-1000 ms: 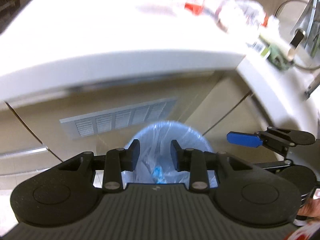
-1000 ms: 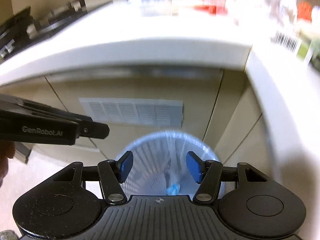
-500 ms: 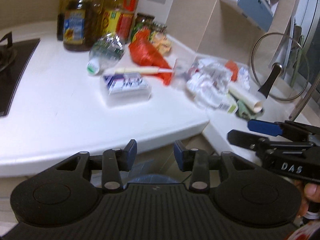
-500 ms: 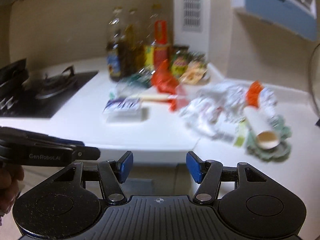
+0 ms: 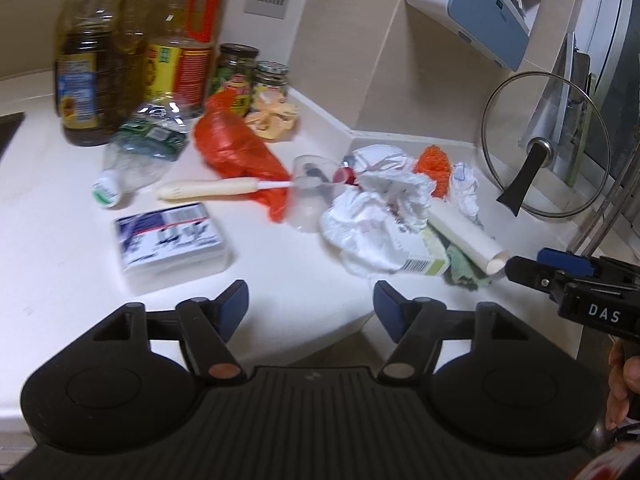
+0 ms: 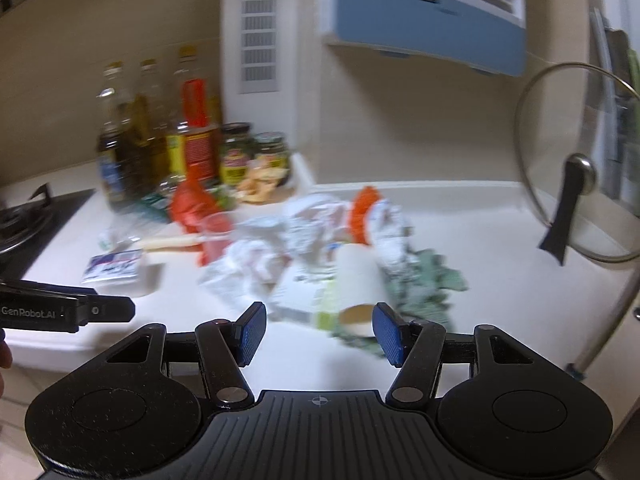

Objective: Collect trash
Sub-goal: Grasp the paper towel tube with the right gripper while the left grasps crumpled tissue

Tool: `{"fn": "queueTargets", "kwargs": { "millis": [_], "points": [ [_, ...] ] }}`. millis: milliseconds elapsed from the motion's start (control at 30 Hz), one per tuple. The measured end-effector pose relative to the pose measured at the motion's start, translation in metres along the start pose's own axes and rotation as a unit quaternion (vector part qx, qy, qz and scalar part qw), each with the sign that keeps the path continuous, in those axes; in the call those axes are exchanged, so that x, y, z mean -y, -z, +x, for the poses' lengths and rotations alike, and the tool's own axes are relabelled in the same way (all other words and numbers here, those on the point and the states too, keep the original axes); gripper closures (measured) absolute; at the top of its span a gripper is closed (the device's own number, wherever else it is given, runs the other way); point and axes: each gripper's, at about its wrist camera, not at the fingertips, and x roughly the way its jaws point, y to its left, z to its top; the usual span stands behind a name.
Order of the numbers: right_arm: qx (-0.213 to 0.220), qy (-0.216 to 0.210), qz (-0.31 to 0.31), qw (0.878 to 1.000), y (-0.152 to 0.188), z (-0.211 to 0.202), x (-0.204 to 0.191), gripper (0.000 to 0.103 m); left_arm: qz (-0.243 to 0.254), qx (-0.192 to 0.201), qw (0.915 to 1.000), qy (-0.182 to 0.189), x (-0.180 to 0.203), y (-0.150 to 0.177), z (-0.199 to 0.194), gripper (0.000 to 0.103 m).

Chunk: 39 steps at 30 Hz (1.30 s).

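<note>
Trash lies on the white counter (image 5: pixel 60 264): a tissue pack (image 5: pixel 170 238), a crushed clear bottle (image 5: pixel 136 152), an orange bag (image 5: pixel 236 148), a clear cup (image 5: pixel 312 196), crumpled white paper (image 5: pixel 372 208), a cardboard tube (image 5: pixel 466 238) and a small carton (image 5: pixel 426 260). My left gripper (image 5: pixel 311 310) is open and empty above the counter's front edge. My right gripper (image 6: pixel 319 334) is open and empty, just short of the cardboard tube (image 6: pixel 356 280) and the crumpled paper (image 6: pixel 256 256). The right gripper's tip (image 5: pixel 560 268) shows at the right of the left wrist view.
Oil bottles (image 5: pixel 96 60) and jars (image 5: pixel 236 72) stand at the back by the wall. A glass pot lid (image 5: pixel 546 148) leans upright at the right. A green cloth (image 6: pixel 420 284) lies under the tube. A gas hob (image 6: pixel 24 220) is at the left.
Both grippers rose from over the blue-bagged bin below the counter to counter height and moved toward the trash pile. The left gripper's jaws opened wider.
</note>
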Motion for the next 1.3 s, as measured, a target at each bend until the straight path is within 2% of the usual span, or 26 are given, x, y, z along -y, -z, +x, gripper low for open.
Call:
{"fn": "queueTargets", "kwargs": {
  "millis": [133, 433, 833, 900, 967, 1133, 1233, 1300],
  "points": [
    [-0.003, 0.02, 0.011, 1.0, -0.001, 0.006, 0.021, 0.044, 0.001, 0.0, 1.0, 0.006, 0.011, -0.013, 0.022, 0.03],
    [-0.025, 0.039, 0.024, 0.999, 0.002, 0.034, 0.063, 0.044, -0.001, -0.016, 0.9999, 0.004, 0.032, -0.03, 0.073, 0.03],
    [-0.058, -0.006, 0.056, 0.997, 0.011, 0.072, 0.089, 0.044, 0.02, -0.046, 0.9987, -0.013, 0.044, -0.035, 0.113, 0.03],
    [-0.062, -0.007, 0.056, 0.997, 0.012, 0.075, 0.089, 0.044, 0.028, -0.047, 0.9984, -0.015, 0.047, -0.036, 0.116, 0.034],
    [-0.059, 0.002, 0.059, 0.996, 0.012, 0.074, 0.091, 0.044, 0.037, -0.049, 0.9979, -0.019, 0.051, -0.037, 0.119, 0.044],
    [-0.019, 0.003, 0.074, 0.997, 0.005, 0.054, 0.093, 0.044, 0.049, -0.055, 0.9969, -0.025, 0.052, -0.036, 0.122, 0.085],
    [-0.005, -0.018, 0.068, 0.998, -0.001, 0.045, 0.083, 0.044, 0.048, -0.054, 0.9971, -0.025, 0.052, -0.033, 0.12, 0.095],
    [-0.005, -0.032, 0.062, 0.998, -0.004, 0.045, 0.074, 0.044, 0.046, -0.05, 0.9974, -0.025, 0.052, -0.032, 0.116, 0.096]
  ]
}}
